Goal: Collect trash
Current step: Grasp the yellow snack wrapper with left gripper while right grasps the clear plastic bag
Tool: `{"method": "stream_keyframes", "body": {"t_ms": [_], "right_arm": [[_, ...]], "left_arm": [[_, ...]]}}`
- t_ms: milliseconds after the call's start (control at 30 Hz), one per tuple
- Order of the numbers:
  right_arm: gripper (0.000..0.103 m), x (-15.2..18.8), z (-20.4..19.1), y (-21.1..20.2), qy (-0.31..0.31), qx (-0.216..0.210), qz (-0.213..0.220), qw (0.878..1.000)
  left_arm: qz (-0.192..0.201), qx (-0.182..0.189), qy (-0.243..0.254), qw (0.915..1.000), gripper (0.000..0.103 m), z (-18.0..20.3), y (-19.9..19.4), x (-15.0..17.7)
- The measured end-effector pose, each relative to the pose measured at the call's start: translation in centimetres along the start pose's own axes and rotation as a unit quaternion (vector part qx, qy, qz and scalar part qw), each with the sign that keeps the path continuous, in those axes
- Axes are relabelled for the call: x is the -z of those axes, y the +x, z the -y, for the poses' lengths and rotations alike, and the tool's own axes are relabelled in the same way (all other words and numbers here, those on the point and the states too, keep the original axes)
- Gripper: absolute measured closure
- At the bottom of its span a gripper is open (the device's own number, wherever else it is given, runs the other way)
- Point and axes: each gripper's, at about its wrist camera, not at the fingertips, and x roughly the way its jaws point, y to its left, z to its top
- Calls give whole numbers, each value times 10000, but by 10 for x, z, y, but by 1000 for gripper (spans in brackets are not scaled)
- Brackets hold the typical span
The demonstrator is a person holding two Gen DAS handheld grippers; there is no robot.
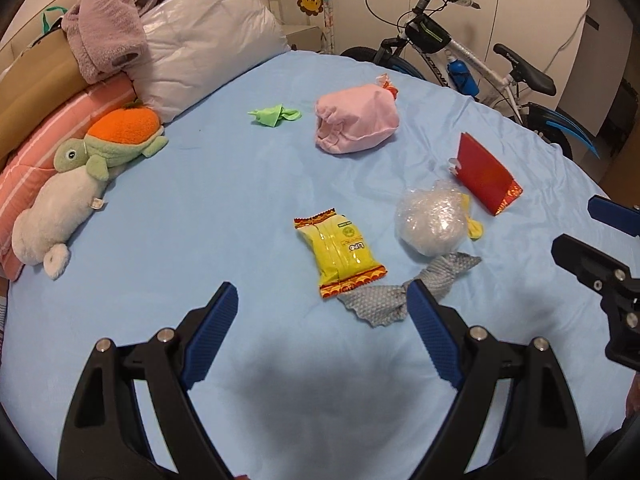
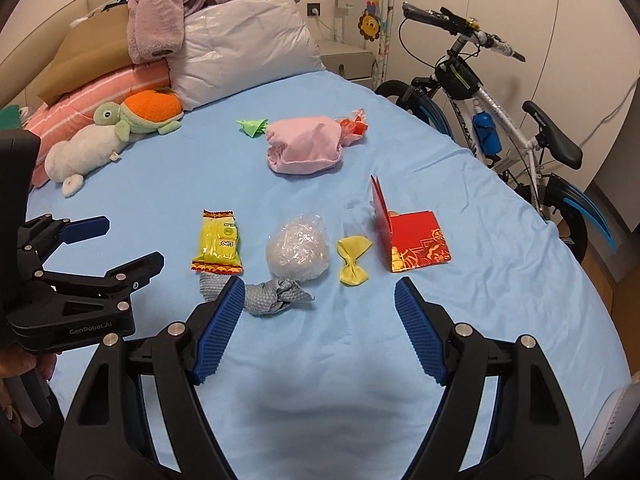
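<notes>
Litter lies scattered on the blue bed sheet (image 1: 200, 200). A yellow snack wrapper (image 1: 340, 256) (image 2: 218, 244) sits just ahead of my left gripper (image 1: 321, 286), which hangs open and empty above the sheet. A knotted grey cloth (image 2: 272, 296) (image 1: 380, 304), a clear plastic ball (image 2: 298, 250) (image 1: 432, 220) and a yellow bow-shaped wrapper (image 2: 353, 260) lie just beyond my right gripper (image 2: 320, 282), also open and empty. A red envelope (image 2: 412, 240) (image 1: 486, 174) stands further right. Farther off are a pink cloth bundle (image 1: 356, 118) (image 2: 306, 146) and a green paper scrap (image 1: 274, 115) (image 2: 252, 126).
A turtle plush (image 1: 116, 136) and a white plush (image 1: 56, 216) lie at the left by striped pillows. A grey pillow (image 1: 208, 44) and a mauve towel (image 1: 112, 24) are piled behind. A bicycle (image 2: 500, 112) stands along the bed's right edge.
</notes>
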Motion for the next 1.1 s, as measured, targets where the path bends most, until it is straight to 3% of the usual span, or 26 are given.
{"method": "stream_keyframes", "body": {"t_ms": [333,700,800,833,867,900,1100], "right_arm": [[25,-11,-12,87,-337,118,-209,9991],[25,-5,-13,125,-558,-56,-398,9976],[26,-6,-16,127,-586,-177,-412,9973],[33,-7,-16,127,-576,-232,-431,9971],[48,-7,-16,128,-566,-330,-469,9967],[54,-7,-16,129,-558,-453,-526,9960],[62,-6,-13,120,-489,-559,-538,9958]], "left_arm": [[-265,131,-146,9995,17,-10,74,-14],[-401,435,-434,9973,18,-5,121,-10],[-387,648,-519,9958,36,-3,124,-9],[-390,726,-521,9952,44,-1,124,-9],[-381,765,-492,9951,52,2,124,-10],[-371,796,-419,9953,56,6,123,-11],[-301,730,-212,9967,63,16,118,-12]]}}
